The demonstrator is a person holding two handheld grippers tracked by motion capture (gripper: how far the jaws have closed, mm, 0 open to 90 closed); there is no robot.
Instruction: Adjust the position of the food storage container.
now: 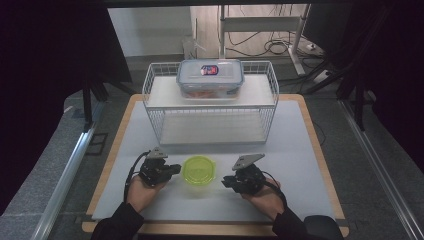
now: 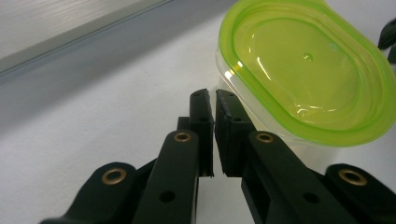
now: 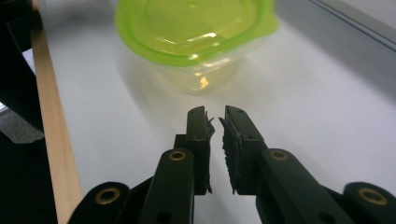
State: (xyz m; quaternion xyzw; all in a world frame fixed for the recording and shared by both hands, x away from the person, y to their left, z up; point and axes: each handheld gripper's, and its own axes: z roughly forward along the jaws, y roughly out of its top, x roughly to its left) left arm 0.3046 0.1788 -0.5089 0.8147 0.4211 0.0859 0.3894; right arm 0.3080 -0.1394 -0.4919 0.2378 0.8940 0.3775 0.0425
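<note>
While both grippers' fingers sit nearly closed and empty, the green-lidded container rests untouched between them.

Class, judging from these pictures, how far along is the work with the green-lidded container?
Barely begun. The green-lidded container sits lidded on the table, between the left gripper and right gripper. Both have jaws nearly together, holding nothing, beside it. Grasping and moving it remain; the wire rack stands behind.
</note>
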